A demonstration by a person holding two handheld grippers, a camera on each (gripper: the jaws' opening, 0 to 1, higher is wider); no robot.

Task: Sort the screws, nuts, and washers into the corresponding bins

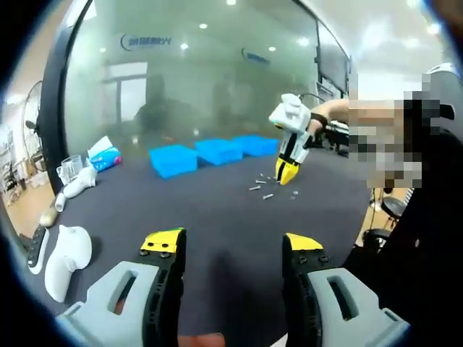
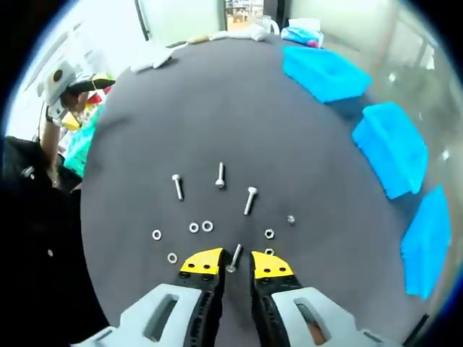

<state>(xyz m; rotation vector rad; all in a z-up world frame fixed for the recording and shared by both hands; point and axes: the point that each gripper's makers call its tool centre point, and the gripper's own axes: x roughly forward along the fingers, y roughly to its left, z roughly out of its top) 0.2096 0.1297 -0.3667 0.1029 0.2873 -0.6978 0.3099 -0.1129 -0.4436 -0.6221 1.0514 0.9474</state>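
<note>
1. Between my right gripper [image 2: 234, 263] jaws, at 6 o'clock in the right gripper view, lies a screw [image 2: 234, 258]; the yellow tips stand either side of it with a narrow gap, and I cannot tell whether they touch it.
2. Just past the tips, on the dark table [image 2: 145, 123], loose hardware is scattered: washers [image 2: 200, 227] at about 10 o'clock of the tips, nuts [image 2: 269, 233] at about 1 o'clock.
3. Farther out, toward 12 o'clock, three more screws [image 2: 220, 175] lie in a loose row, apart from one another.
4. Along the table's edge, from 1 to 4 o'clock, stand three blue bins [image 2: 394, 148], well apart from the hardware.
5. At 10 o'clock I see my left gripper [image 2: 61, 83] held off beyond the table's edge.
6. At 6 o'clock in the left gripper view, my left gripper [image 1: 231, 246] jaws stand wide apart with nothing between them.
7. Past them, at about 1 o'clock, the right gripper [image 1: 286, 173] points tips-down at the small hardware [image 1: 262, 186] on the table [image 1: 217, 217].
8. At 12 o'clock the blue bins [image 1: 217, 152] sit in a row; white objects [image 1: 65, 256] lie at 9 o'clock.
</note>
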